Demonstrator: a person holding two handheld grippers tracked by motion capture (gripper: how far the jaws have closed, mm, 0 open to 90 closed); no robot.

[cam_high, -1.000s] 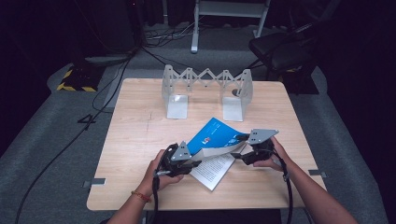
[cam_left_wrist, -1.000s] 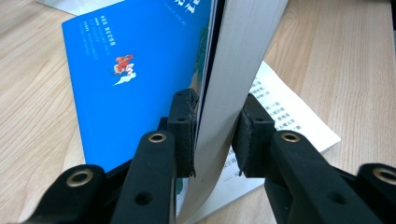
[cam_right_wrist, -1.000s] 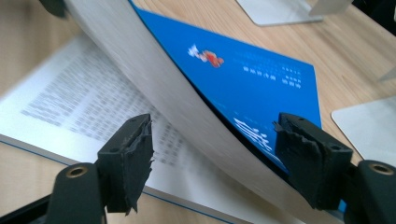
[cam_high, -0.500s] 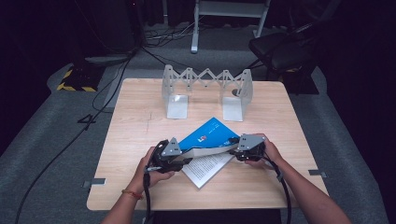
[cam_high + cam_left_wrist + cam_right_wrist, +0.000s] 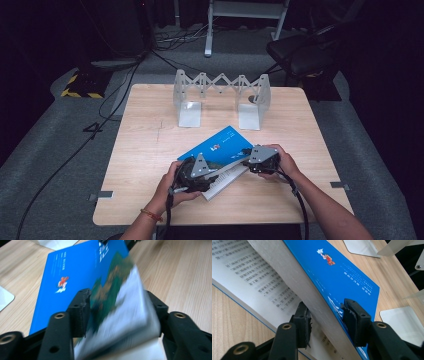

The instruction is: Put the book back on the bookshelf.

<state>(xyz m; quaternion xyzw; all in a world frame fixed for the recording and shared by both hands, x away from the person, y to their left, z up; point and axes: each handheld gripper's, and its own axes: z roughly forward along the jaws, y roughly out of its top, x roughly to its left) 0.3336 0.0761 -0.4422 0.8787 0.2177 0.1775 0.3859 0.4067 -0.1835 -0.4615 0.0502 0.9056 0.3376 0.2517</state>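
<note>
Book cover lowered since earlier, left gripper, right gripper gripping it

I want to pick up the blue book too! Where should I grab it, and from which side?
Grab the book by its raised stack of pages with the cover, as the right hand-held gripper does, coming in from the near, open edge. That part stands up off the table, so one jaw slips under and one over. The far half lies flat, leaving no gap.
</note>
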